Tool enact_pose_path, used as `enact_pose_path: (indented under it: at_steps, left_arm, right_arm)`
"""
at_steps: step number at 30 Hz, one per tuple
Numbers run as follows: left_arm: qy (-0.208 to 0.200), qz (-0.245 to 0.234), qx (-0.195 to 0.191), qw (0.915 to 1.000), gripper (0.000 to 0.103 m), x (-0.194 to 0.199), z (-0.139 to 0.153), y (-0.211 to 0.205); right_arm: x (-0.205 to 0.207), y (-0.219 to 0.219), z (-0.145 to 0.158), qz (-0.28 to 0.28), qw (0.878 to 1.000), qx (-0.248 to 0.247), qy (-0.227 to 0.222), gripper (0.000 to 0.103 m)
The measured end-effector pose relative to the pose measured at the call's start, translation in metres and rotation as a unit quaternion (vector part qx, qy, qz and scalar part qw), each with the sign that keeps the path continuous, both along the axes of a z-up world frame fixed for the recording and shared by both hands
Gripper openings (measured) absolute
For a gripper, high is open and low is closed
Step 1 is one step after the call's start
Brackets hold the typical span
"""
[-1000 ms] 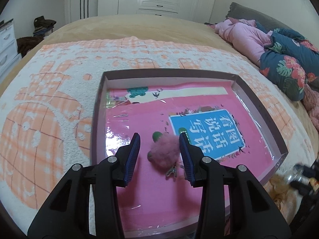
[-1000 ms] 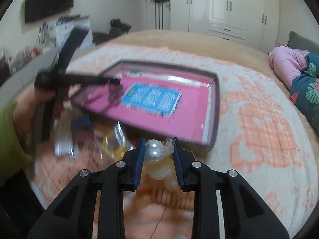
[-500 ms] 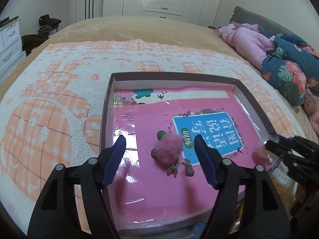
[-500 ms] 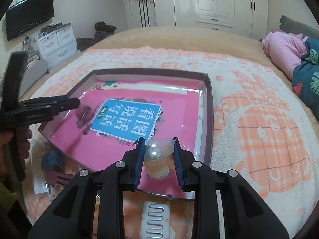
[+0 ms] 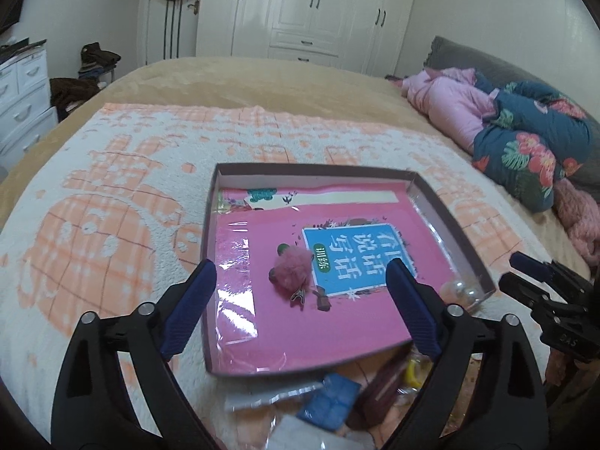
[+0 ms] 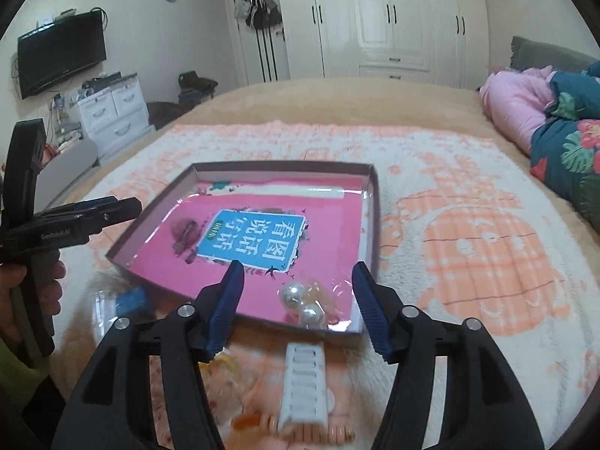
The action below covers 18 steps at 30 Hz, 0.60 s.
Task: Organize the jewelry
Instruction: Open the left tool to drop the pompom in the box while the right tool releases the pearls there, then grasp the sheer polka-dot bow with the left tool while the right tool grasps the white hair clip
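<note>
Both hand-held grippers are opening and grip nothing now: the left hand-held gripper (image 5: 300, 292) has released the fluffy pink pompom hair clip (image 5: 294, 270) at frame centre, the right hand-held gripper (image 6: 296, 292) the bagged white pearl pieces (image 6: 302, 302), both delivered into the shallow brown cardboard tray (image 6: 371, 225) on the peach-and-white blanketed bed (image 6: 468, 262); white wardrobes (image 6: 393, 18) stand behind.

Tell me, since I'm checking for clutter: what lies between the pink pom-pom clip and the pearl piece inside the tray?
In the left wrist view, only the blue-labelled pink book lies between pom-pom clip and pearl piece.
</note>
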<state>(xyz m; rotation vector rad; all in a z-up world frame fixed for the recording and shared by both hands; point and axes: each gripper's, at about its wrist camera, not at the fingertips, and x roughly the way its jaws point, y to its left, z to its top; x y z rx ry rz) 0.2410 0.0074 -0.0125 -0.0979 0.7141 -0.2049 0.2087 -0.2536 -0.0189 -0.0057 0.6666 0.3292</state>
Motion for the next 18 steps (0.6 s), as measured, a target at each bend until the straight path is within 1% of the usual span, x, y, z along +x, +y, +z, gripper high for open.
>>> enact_pose_path:
  at_steps: [3,8,14,18]
  left_arm:
    - [-0.016,0.005,-0.001,0.9999,0.089,-0.016,0.01,0.0]
    - [-0.031,0.002,-0.009,0.9995,0.091,-0.039,0.02,-0.003]
    - [-0.038,-0.007,-0.008,0.9992,0.091,-0.063,0.022,-0.011]
    - [-0.036,-0.019,-0.009,0.9991,0.091,-0.076,0.019,-0.014]
  right_arm:
    - [-0.018,-0.006,0.009,-0.003,1.0,0.003,-0.014,0.065]
    - [-0.042,-0.011,0.018,-0.004,1.0,-0.001,-0.025,0.067]
    - [-0.07,-0.011,0.02,0.004,0.999,-0.012,-0.033,0.067]
    - [-0.086,-0.007,0.016,0.01,0.999,-0.017,-0.033,0.067]
